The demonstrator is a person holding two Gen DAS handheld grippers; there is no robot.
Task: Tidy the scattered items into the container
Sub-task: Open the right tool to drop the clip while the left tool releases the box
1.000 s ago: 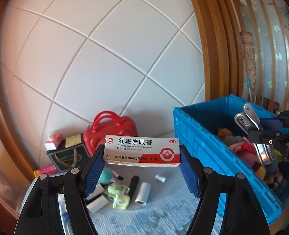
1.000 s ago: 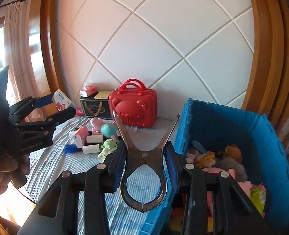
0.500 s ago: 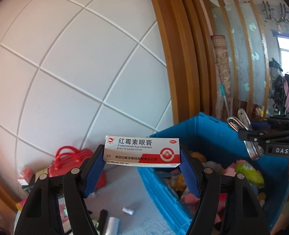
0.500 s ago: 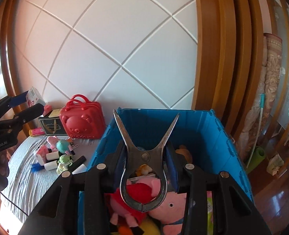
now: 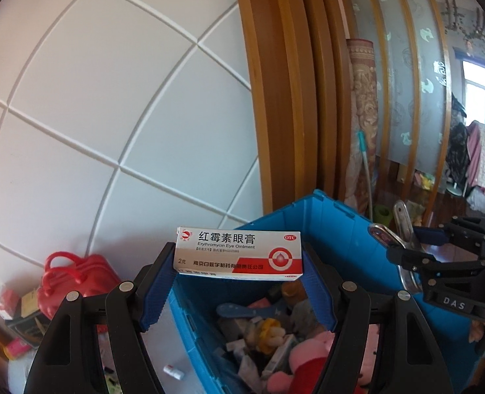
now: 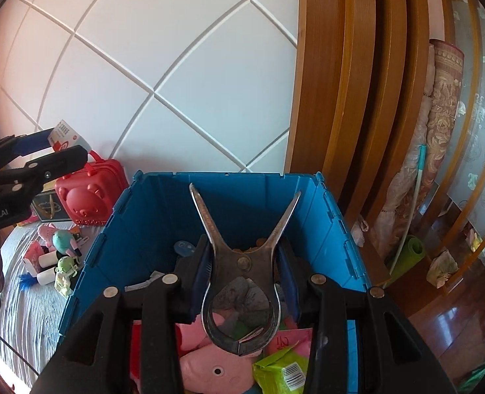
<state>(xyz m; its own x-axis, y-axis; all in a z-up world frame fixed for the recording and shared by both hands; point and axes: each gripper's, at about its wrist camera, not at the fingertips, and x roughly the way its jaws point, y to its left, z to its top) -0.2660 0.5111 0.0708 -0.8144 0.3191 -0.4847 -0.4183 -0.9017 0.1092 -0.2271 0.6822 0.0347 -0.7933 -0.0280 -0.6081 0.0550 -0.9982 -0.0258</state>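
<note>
Both grippers have swung from the striped bedcover (image 6: pixel 29 298) over the blue crate (image 6: pixel 163 210), left gripper (image 5: pixel 239 282) clamping ointment box (image 5: pixel 239 252), right gripper (image 6: pixel 245 262) clamping metal clip (image 6: pixel 242 282).

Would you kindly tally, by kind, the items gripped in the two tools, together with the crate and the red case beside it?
Ointment box: 1
Metal clip: 1
Blue crate: 1
Red bear-face case: 1
Total: 4
</note>
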